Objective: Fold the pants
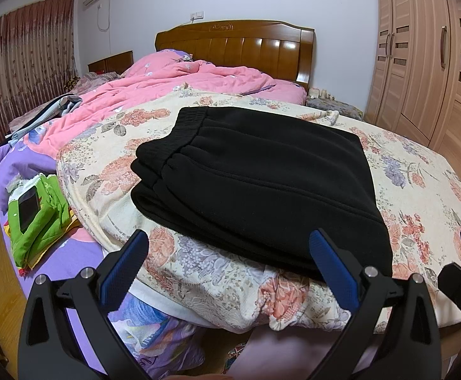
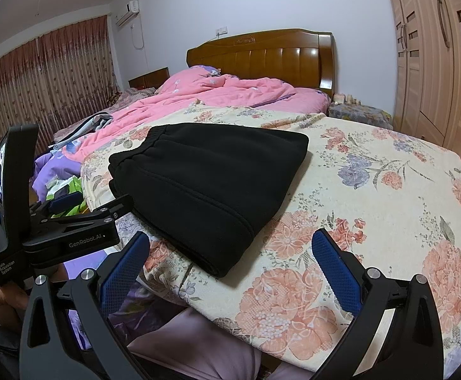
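Pants (image 1: 262, 183), black and fleecy, lie folded into a thick squarish bundle on the flowered cream blanket (image 1: 420, 196) that covers the near end of the bed, with the elastic waistband turned toward the headboard (image 1: 236, 46) and the stacked layers showing along the left edge. Neither tool touches them. The left gripper (image 1: 229, 250) is held just off the blanket's near edge, its blue-padded fingers (image 1: 123, 269) spread wide with nothing between them; the bundle's near corner sits beside the right-hand pad. The right gripper (image 2: 230, 253) hangs further along the same edge, its jaws likewise spread wide and empty, with the blanket's big pink flowers beneath and the pants up and to the left of it. From that side the left tool's black body shows at the left margin, near the bundle's near-left edge; whether it touches the cloth I cannot tell. Behind the blanket a rumpled pink quilt (image 1: 173, 82) runs up to the headboard. A green pouch (image 1: 37, 218) lies on the purple sheet (image 1: 24, 164) to the left, and a pale wooden wardrobe (image 1: 426, 63) fills the right wall.
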{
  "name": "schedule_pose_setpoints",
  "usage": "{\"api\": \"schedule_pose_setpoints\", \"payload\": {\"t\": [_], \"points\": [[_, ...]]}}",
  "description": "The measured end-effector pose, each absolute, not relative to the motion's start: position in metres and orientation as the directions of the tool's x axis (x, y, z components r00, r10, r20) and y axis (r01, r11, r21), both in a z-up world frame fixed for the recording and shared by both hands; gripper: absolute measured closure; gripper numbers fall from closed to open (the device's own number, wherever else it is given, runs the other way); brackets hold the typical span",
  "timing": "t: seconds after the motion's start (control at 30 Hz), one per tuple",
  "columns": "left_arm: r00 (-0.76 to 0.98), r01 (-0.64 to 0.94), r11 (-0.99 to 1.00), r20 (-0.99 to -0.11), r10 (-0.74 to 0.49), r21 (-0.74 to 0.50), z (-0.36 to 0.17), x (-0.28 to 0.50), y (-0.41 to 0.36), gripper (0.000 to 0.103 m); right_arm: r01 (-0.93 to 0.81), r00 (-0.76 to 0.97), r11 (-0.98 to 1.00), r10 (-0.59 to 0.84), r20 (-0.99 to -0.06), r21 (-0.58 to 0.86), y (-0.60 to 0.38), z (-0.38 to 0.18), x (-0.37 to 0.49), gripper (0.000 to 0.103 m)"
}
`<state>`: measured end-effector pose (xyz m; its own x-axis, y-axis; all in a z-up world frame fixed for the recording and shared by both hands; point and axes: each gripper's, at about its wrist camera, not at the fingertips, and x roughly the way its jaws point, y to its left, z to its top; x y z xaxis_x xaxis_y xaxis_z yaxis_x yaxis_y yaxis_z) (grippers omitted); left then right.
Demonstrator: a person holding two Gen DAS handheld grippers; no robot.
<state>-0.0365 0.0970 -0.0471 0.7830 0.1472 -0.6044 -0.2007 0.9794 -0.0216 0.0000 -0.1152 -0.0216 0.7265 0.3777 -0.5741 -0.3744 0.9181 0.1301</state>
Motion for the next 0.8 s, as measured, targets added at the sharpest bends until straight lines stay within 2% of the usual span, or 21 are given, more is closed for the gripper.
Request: {"api": "schedule_pose_setpoints", "payload": {"t": [0.8], "points": [[0.789,-0.206,0.979,-0.593,0.161,-0.008,-0.0396,-0.0362,0.0949,0.002,-0.373,0.727,0.918,0.378,-0.574,0.131,-0.1149,-0.0215,-0.0001,0.004]]}}
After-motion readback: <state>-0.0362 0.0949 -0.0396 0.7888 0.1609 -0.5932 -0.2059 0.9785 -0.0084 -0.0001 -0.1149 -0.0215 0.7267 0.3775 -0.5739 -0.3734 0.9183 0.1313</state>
